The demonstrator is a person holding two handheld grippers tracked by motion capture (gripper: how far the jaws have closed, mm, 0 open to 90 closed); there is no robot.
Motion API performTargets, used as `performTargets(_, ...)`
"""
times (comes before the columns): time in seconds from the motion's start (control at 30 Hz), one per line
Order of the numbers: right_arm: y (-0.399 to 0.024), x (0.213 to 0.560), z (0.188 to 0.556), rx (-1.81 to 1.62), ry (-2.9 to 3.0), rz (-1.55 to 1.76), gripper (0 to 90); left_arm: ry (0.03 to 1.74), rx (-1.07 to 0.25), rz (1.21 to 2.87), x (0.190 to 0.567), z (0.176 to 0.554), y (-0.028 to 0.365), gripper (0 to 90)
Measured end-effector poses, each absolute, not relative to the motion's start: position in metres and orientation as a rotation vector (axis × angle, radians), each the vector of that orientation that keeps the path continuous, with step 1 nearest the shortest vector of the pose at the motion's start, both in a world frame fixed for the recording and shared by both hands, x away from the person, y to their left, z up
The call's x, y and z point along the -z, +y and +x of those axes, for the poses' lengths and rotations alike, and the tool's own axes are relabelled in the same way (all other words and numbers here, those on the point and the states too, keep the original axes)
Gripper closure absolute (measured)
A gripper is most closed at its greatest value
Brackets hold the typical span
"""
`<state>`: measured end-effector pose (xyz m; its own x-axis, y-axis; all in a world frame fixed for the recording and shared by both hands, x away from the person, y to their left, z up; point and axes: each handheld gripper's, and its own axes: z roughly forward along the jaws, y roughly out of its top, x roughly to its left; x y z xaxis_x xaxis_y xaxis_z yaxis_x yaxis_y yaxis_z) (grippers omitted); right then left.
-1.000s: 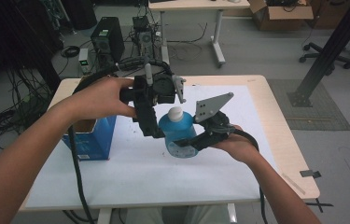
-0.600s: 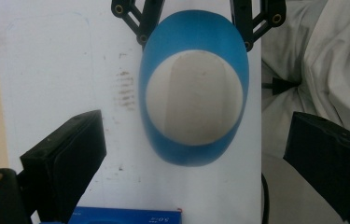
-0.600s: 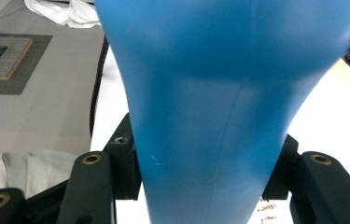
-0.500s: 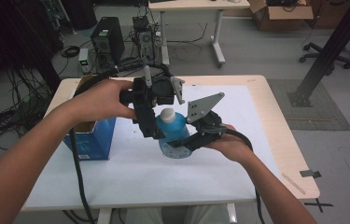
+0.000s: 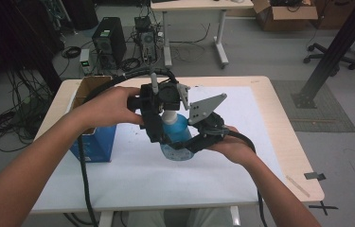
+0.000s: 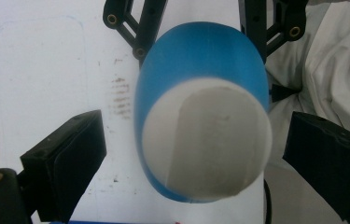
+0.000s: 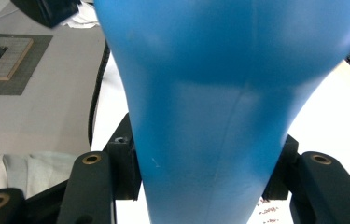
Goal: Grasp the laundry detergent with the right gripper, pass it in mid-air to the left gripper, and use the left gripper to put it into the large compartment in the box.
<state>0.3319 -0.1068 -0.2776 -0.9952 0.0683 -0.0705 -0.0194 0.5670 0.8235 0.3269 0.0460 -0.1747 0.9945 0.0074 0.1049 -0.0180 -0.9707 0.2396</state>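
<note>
A blue bottle [image 5: 179,138] with a white cap [image 5: 169,117] is held just above the white sheet on the table. My right gripper [image 5: 187,145] comes in from the right and is shut on the bottle's lower body; in the right gripper view the blue bottle [image 7: 210,116] sits squeezed between the pads of the right gripper [image 7: 205,175]. My left gripper [image 5: 164,113] points down over the top. In the left gripper view the white cap [image 6: 207,140] lies between the jaws of the left gripper [image 6: 196,168], which is open with a gap on each side.
An open blue cardboard box [image 5: 94,139] stands on the table's left part, under the left forearm. A white sheet [image 5: 251,113] covers most of the wooden table [image 5: 288,127]. A computer tower [image 5: 109,42] and cables lie on the floor beyond.
The right hand with the bottle has drifted slightly to the left. The left gripper stays over the cap. Nothing was taken hold of or let go.
</note>
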Motion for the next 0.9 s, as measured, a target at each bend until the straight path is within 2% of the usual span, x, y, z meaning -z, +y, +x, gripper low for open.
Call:
performTargets(0.5,-0.1086,0.2772,0.3306,-1.416,2.693,0.042,44.8,-0.017,-0.132,2.887,0.1841,0.3303,0.0426,8.7)
performTargets(0.9,-0.1104,0.2775,0.3303,-1.414,2.694,0.047,44.8,-0.034,-0.122,2.883,0.1856,0.3314,0.0395,17.7)
